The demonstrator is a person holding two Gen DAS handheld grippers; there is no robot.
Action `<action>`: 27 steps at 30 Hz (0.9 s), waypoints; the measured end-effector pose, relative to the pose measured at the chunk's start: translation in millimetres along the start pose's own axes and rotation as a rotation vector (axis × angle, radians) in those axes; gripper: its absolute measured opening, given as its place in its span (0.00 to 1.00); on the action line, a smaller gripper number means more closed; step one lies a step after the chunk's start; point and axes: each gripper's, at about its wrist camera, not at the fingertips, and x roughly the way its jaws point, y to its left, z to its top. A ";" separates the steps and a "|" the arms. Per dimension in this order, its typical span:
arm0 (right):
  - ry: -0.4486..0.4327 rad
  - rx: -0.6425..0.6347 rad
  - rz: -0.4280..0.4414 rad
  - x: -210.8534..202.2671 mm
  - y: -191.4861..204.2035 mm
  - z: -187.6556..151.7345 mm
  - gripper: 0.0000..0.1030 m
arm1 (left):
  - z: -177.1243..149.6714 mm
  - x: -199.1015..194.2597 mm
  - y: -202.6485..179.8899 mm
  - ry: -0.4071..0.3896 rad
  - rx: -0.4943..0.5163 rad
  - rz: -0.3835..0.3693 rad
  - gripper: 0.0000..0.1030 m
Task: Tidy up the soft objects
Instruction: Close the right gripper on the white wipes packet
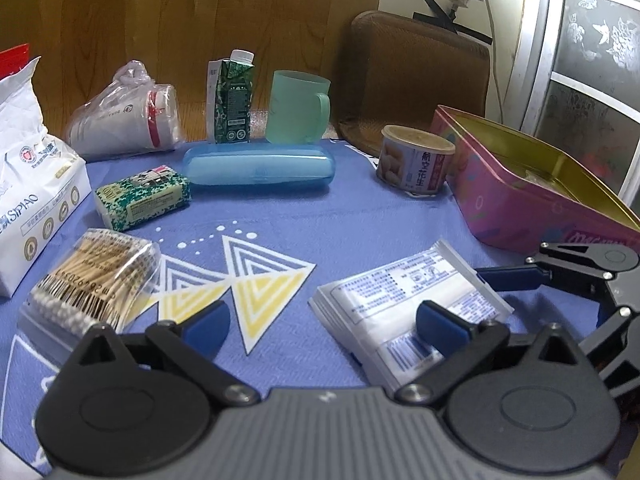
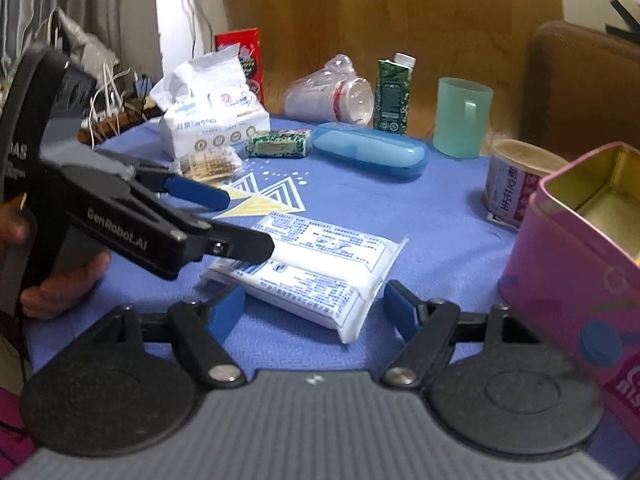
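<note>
On the blue cloth-covered table (image 2: 400,208) lies a flat white plastic pack printed with blue text (image 2: 312,264) — a soft pack of wipes or tissues, resting near the front edge beside the open pink metal tin with a gold inside (image 2: 568,264). The right gripper (image 2: 316,312) sits low just in front of that pack, its blue-padded jaws spread to either side of the pack's near end and not pressing on it, so it is released. The left gripper (image 1: 324,320) is wide open too, nothing clenched between its jaws; one blue pad (image 1: 440,324) overlaps the pack's near corner in its own view, though whether it touches I cannot tell. Seen from the right wrist, that left tool reaches in from the side, held by a hand (image 2: 60,280), with one black finger over the pack's left end. Farther back stand a round tin with a paper label (image 1: 414,162), a pale green plastic mug (image 1: 298,108), a dark green drink carton (image 1: 232,98), a long blue plastic case (image 1: 260,168), a small green-patterned tissue packet (image 1: 142,200), a bag of cotton swabs (image 1: 96,276), a large white tissue pack (image 1: 28,184) and bagged paper cups (image 1: 128,120) — all well apart from the grippers.
</note>
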 end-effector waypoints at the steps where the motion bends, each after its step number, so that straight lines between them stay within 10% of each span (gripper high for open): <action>1: -0.003 0.009 0.003 -0.6 -0.8 -0.1 0.76 | 0.0 0.0 -0.2 0.000 0.000 0.001 1.00; 27: 0.007 -0.043 -0.037 1.0 6.5 -2.6 0.76 | 1.1 3.4 1.7 0.005 0.007 0.001 1.00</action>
